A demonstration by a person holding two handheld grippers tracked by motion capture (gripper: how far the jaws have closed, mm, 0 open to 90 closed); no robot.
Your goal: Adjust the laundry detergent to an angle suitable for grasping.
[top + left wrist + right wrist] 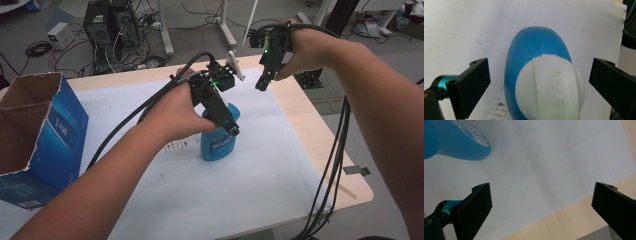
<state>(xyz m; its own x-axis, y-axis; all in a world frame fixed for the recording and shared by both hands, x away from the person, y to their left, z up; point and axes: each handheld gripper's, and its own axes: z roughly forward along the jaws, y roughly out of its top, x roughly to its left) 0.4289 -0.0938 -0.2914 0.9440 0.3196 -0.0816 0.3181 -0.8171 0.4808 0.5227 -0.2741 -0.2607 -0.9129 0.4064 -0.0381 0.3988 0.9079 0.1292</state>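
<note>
From the high view, the blue bottle (218, 142) is standing upright near the middle of the white sheet (250, 180) covering the bench (320, 145). The left gripper (231, 127) is hanging right over the bottle, its tip down at the bottle's shoulder. The right gripper (262, 84) is hovering apart from it, nearer the bench's far edge. An open cardboard box (40, 130) is sitting at the bench's left edge.

In the left gripper view, the left gripper (539, 82) is holding its jaws wide apart, one on either side of the bottle's white cap (551, 87), with clear gaps on both sides, gripping nothing.

In the right gripper view, the right gripper (541, 207) is also gaping wide over bare sheet and the bench's wooden edge, empty, with the bottle (451, 140) lying off toward the top left corner.
</note>
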